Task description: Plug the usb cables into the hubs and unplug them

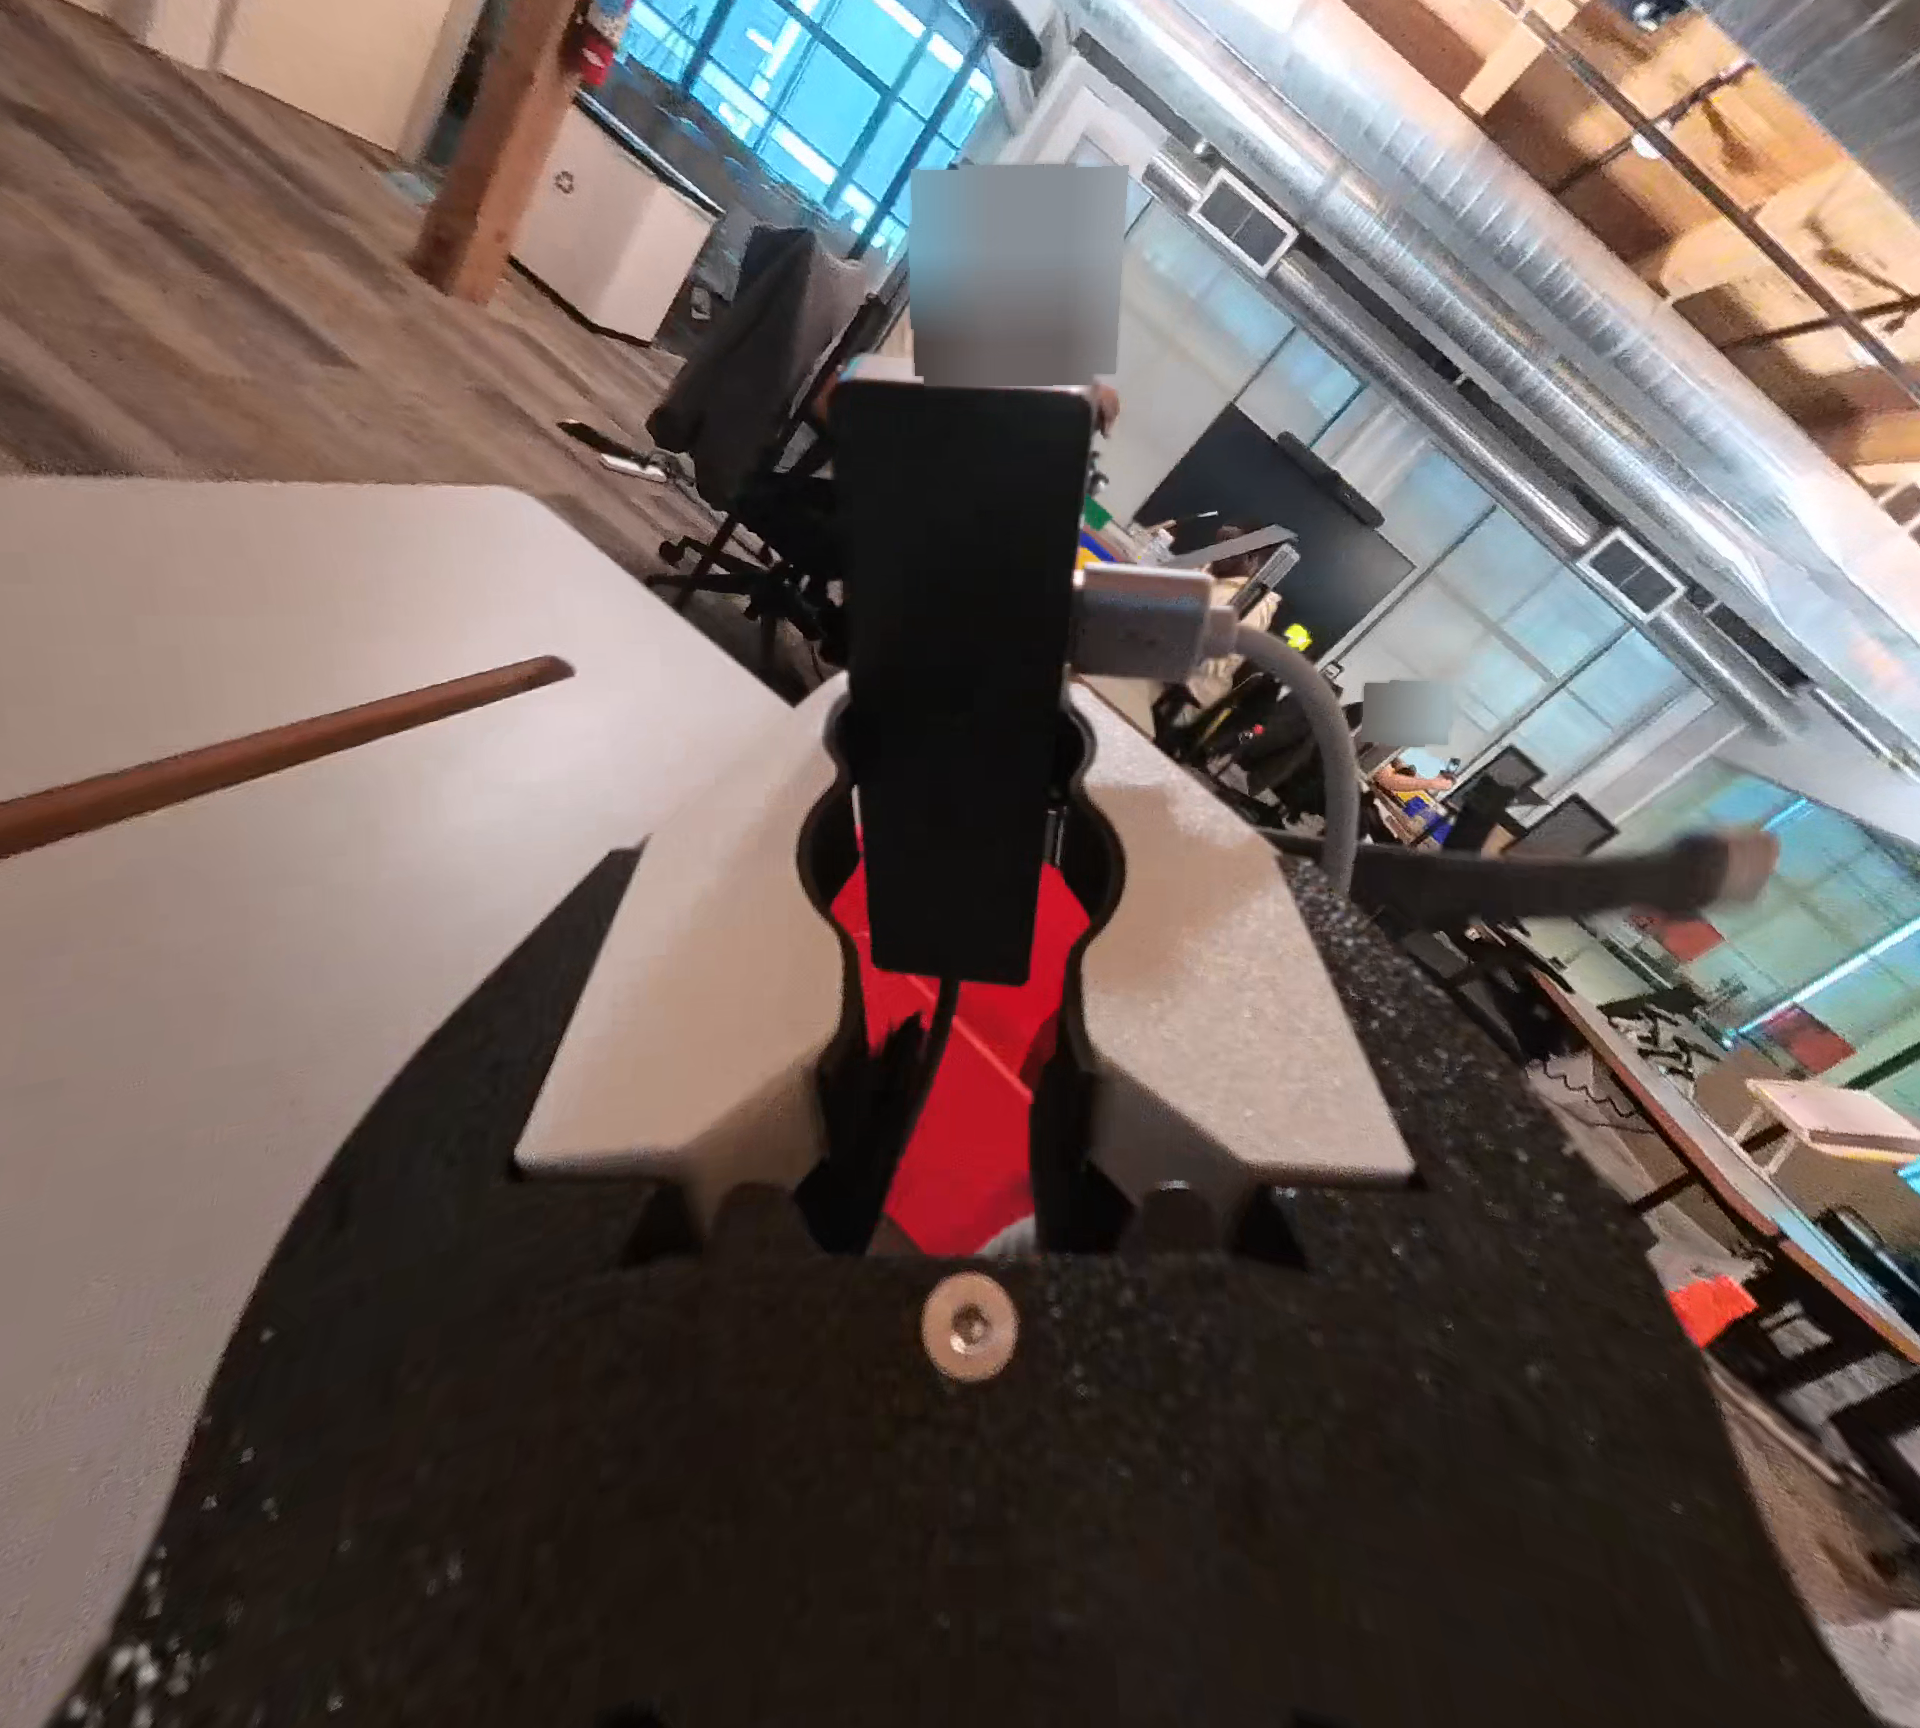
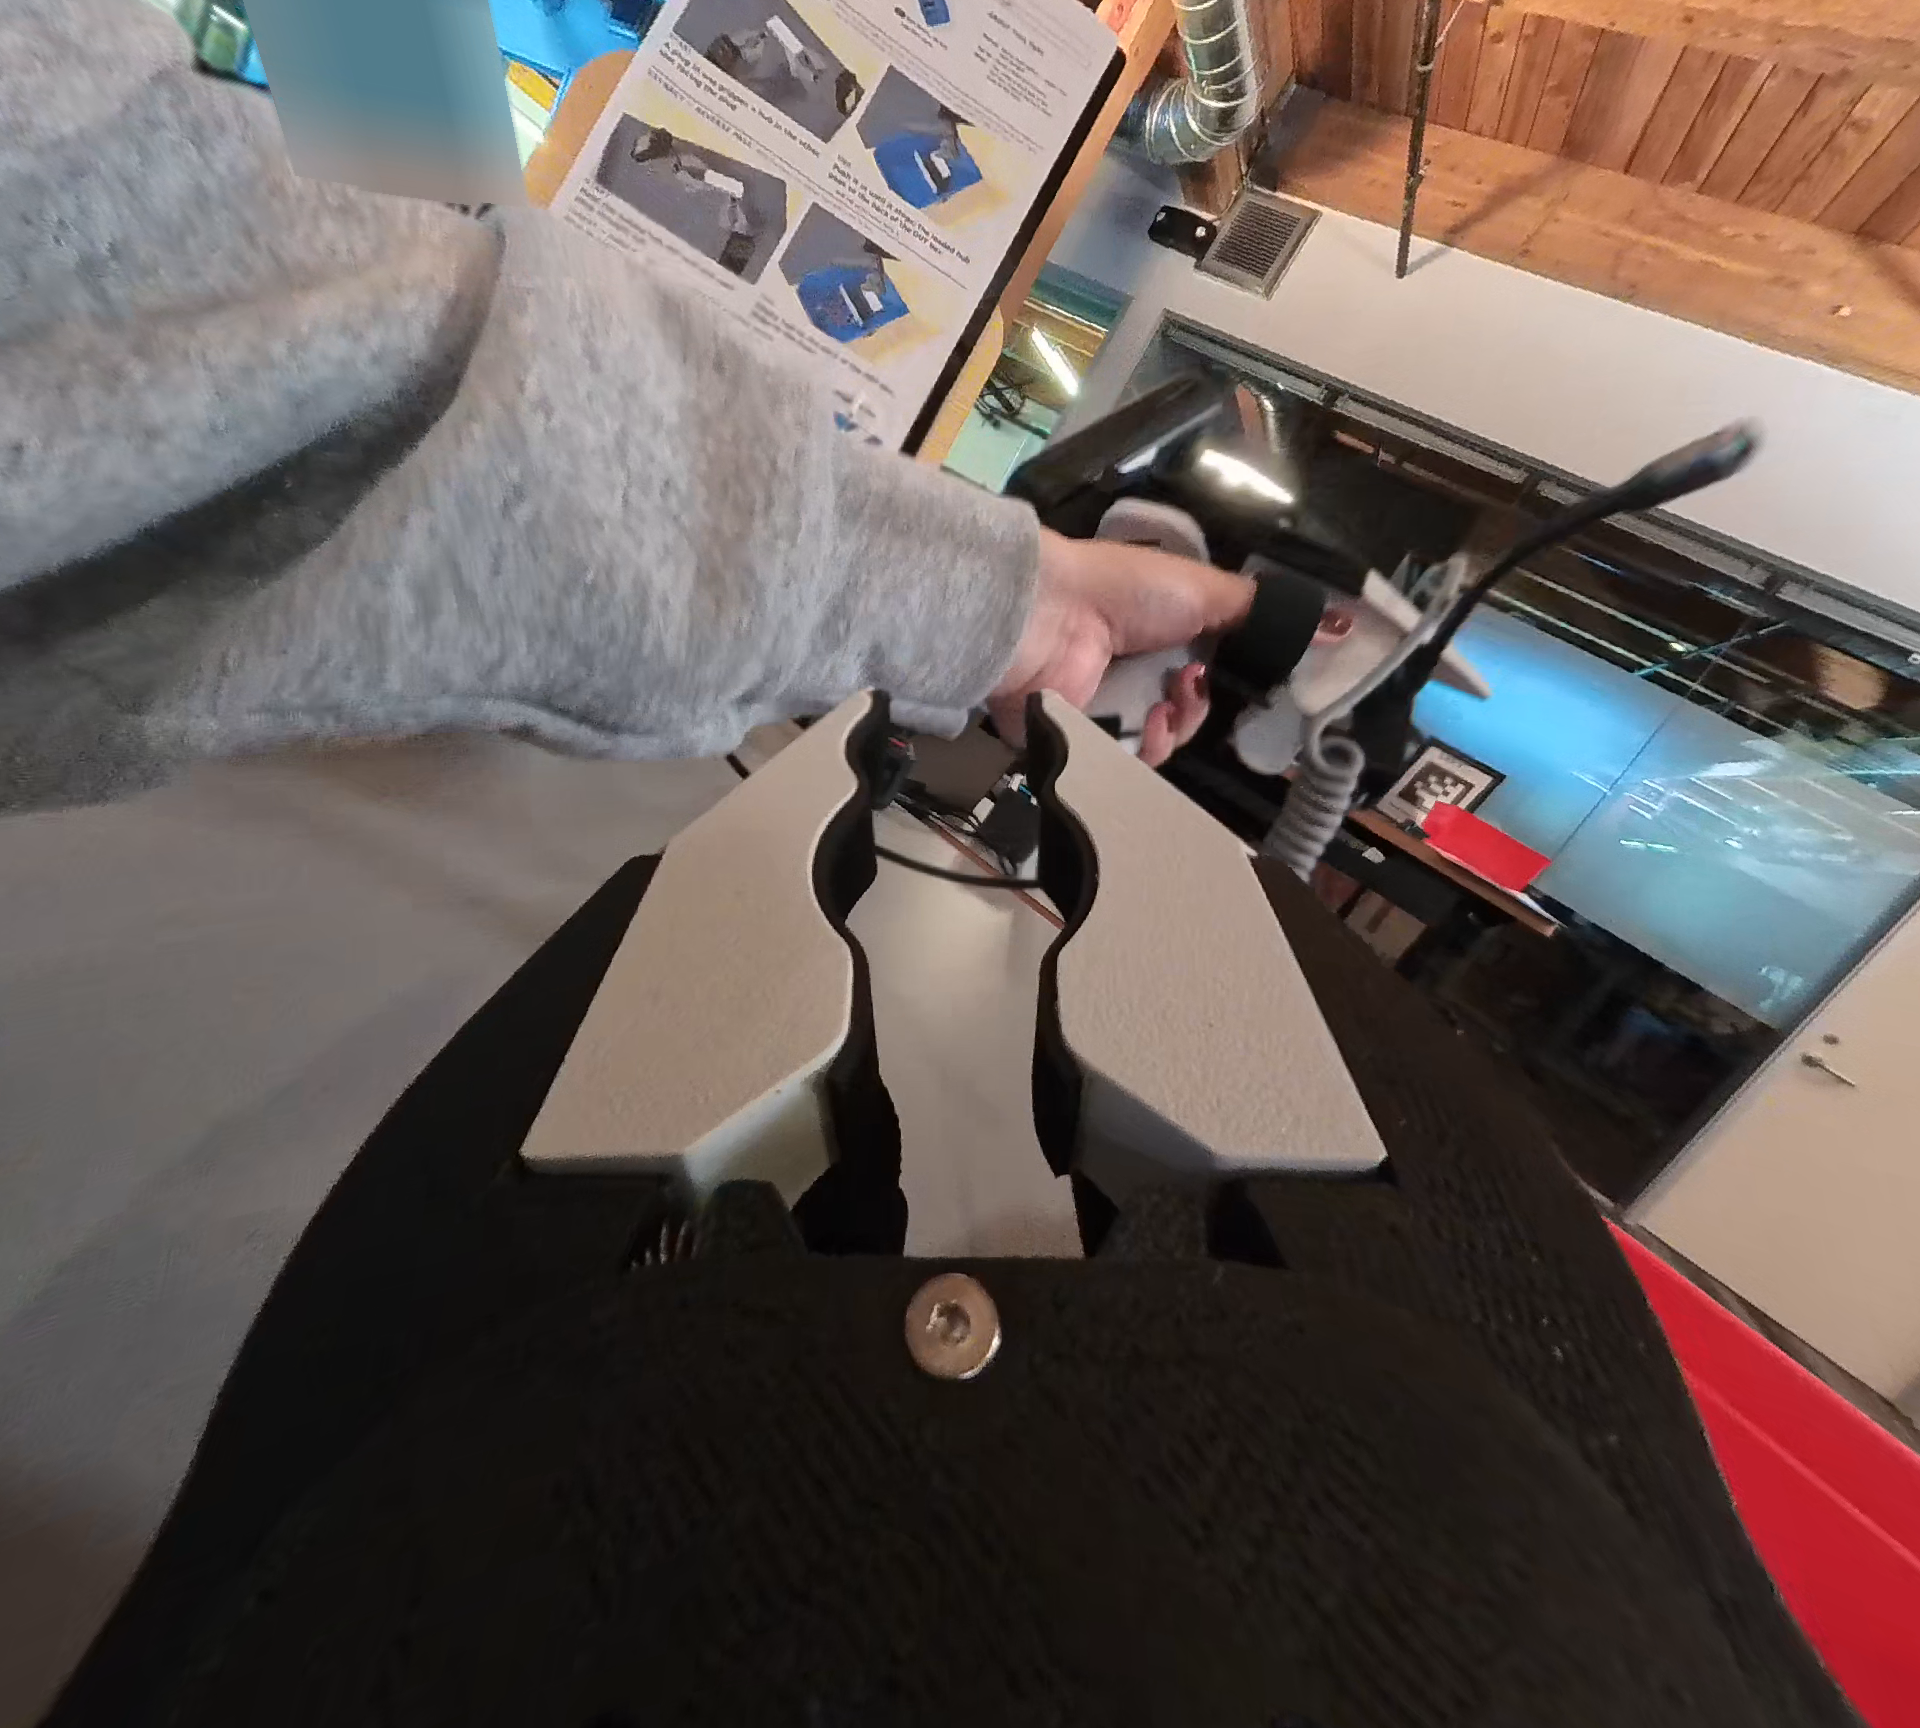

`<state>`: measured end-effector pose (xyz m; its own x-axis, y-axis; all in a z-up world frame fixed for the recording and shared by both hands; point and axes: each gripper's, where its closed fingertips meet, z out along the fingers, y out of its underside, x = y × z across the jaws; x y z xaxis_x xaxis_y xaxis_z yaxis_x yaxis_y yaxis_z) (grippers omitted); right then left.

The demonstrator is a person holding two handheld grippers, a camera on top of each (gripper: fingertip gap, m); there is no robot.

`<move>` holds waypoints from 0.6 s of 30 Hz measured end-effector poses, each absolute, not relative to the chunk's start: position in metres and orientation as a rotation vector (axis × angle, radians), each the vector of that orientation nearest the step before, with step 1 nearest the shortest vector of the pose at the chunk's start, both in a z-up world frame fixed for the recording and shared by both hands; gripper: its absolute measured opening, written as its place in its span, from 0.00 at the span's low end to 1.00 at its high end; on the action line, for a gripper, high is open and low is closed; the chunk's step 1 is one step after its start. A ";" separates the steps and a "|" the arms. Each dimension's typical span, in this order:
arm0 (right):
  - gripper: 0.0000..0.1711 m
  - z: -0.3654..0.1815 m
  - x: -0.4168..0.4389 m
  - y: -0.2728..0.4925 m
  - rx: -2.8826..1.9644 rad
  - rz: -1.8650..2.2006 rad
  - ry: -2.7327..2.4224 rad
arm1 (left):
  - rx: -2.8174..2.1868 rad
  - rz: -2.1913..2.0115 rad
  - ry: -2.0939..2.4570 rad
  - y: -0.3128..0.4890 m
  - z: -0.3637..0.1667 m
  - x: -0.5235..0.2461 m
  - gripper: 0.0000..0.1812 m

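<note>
In the left wrist view my left gripper (image 1: pixel 961 722) is shut on a black USB hub (image 1: pixel 961 639), held upright between the grey fingers (image 1: pixel 717 951). A silver USB plug (image 1: pixel 1143 624) on a grey cable (image 1: pixel 1325 743) sits in the hub's right side. A dark cable end (image 1: pixel 1720 868) hangs blurred to the right. My right gripper (image 2: pixel 956 722) is open and empty. In the right wrist view a hand in a grey sleeve (image 2: pixel 520 483) holds the left gripper (image 2: pixel 1257 618) ahead, with a black cable (image 2: pixel 1621 504) rising from it.
A white table (image 1: pixel 260 847) lies to the left with a brown rod (image 1: pixel 270 753) across it. A red bin (image 1: pixel 966 1107) shows below the hub and at the lower right (image 2: pixel 1787 1491). A printed instruction sheet (image 2: pixel 831 109) stands behind the arm. Office desks and chairs (image 1: pixel 758 431) are beyond. The left gripper's tips are roughly 25 cm from the right gripper's.
</note>
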<state>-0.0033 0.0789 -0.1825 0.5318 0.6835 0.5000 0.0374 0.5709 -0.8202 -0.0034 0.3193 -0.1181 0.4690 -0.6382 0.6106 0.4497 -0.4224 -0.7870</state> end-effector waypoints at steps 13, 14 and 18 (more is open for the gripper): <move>0.15 -0.188 0.000 0.094 -0.994 0.454 -0.900 | -1.750 0.094 0.692 0.254 -0.229 -0.075 0.19; 0.15 -0.187 0.002 0.097 -1.005 0.459 -0.884 | -1.721 0.216 0.741 0.248 -0.231 -0.079 0.19; 0.17 -0.191 0.007 0.118 -1.116 0.513 -0.819 | -1.460 0.708 0.940 0.228 -0.231 -0.089 0.19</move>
